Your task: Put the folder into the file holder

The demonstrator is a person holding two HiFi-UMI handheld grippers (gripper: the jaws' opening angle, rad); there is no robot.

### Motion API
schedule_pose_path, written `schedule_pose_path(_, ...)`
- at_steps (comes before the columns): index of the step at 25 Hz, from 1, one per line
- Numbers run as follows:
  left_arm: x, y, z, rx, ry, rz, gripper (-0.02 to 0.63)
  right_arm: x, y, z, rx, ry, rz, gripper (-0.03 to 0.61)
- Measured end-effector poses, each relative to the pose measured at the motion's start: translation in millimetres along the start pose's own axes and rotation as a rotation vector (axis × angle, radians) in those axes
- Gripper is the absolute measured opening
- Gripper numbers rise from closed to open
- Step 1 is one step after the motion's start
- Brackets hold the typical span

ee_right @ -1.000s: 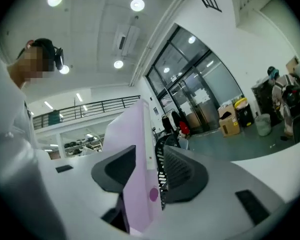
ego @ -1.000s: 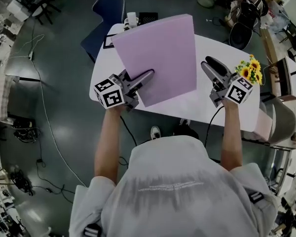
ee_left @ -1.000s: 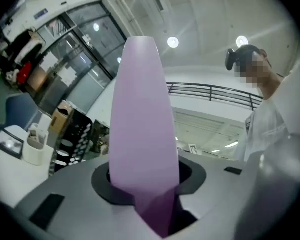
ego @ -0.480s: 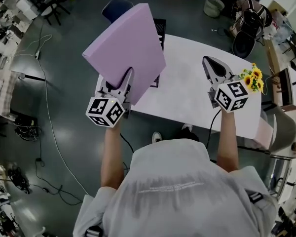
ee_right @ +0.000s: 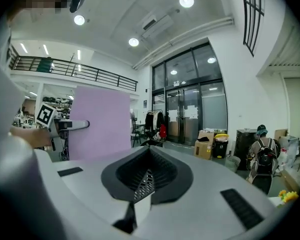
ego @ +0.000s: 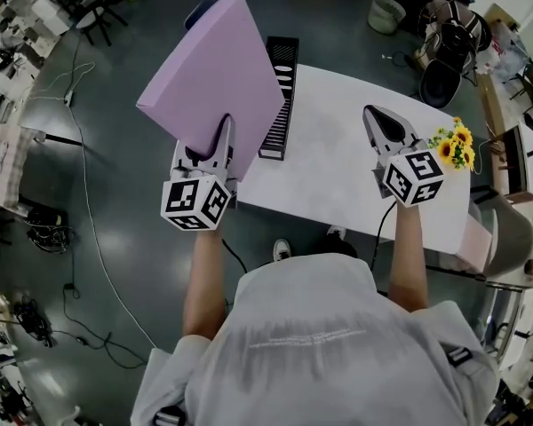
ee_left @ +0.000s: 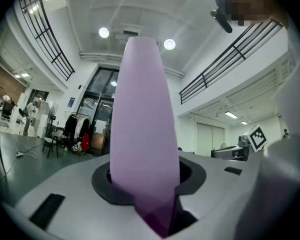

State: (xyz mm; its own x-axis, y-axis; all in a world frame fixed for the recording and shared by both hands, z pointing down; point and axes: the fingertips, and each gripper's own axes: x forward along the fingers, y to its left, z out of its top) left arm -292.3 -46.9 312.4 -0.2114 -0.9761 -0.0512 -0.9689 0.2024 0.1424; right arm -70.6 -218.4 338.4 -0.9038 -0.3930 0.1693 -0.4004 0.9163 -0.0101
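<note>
– Now, left gripper [ego: 222, 130]: state?
– Jaws partly closed and clamped on the folder [ego: 215, 74] at its lower edge. In the left gripper view the lilac folder [ee_left: 142, 119] rises straight out from between the jaws of the left gripper [ee_left: 151, 186].
– Folder position?
– Lifted off the table [ego: 355, 176], tilted, held over the table's left end and the floor beside it. Not in any slot.
– Holder?
– Black, slotted holder [ego: 280, 96] on the table near its left end, long side running away from the person. In the head view the folder's right edge overlaps its left side; contact cannot be told.
– Right gripper [ego: 378, 115]?
– Jaws fully together with nothing between them, confirmed in the right gripper view [ee_right: 140, 184]. It is held over the table's right part, near the flowers [ego: 453, 145] and well apart from the folder.
– Anything else in that view?
– Folder [ee_right: 100, 121] shows as a flat lilac panel at the left.
</note>
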Motion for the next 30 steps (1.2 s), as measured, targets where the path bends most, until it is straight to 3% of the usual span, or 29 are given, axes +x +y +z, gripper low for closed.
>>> schedule_pose_path(4,11,8,6,0.010,-0.009,0.058,0.169,4,-4,1,0.018,-0.003,-0.007,0.023)
schedule_pose_path(12,44,-11,23,0.080,-0.046,0.096,0.169,3,-35,-12,0.061,0.017,-0.037,0.025)
schedule_pose_path(22,80,-14,51,0.119,-0.080,0.192,0.169,23,-67,-4,-0.027,0.036,-0.015,0.025)
schedule_pose_path(30,111,-23,42,0.154,-0.068,0.270,0.169,40,-98,-12,-0.029,0.059,0.046,0.025)
